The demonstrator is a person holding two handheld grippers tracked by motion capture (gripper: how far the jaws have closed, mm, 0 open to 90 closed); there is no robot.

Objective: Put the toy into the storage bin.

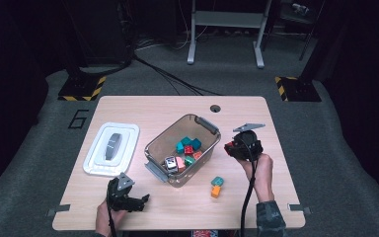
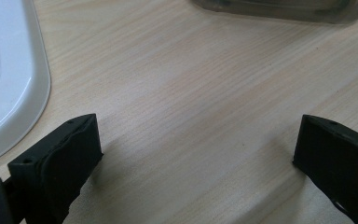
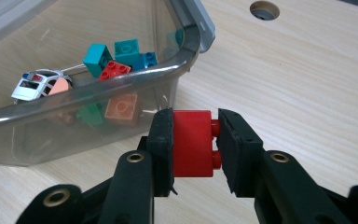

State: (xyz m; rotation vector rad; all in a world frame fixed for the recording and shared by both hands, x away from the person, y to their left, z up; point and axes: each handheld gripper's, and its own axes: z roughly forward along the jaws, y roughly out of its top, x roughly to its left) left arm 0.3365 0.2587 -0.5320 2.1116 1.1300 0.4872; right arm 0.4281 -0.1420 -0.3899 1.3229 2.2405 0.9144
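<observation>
- Fingers of the left gripper point(image 1: 139, 201) stand wide apart over bare pale wooden table point(image 2: 205, 93) at the near left, holding nothing, just near of the white plastic lid point(image 1: 111, 147).
- Centre: the clear plastic bin point(image 1: 203, 150) already holds several coloured toy bricks and a small white toy car point(image 3: 32, 87).
- Near right of the bin, a teal brick stacked on an orange brick point(image 1: 216, 187) waits on the table.
- Right gripper point(image 3: 193, 140) is clamped on a red plastic building brick point(image 3: 192, 143), beside the bin's right wall.
- Judged step: carrying the brick to the bin; next it must clear the rim, then release.
</observation>
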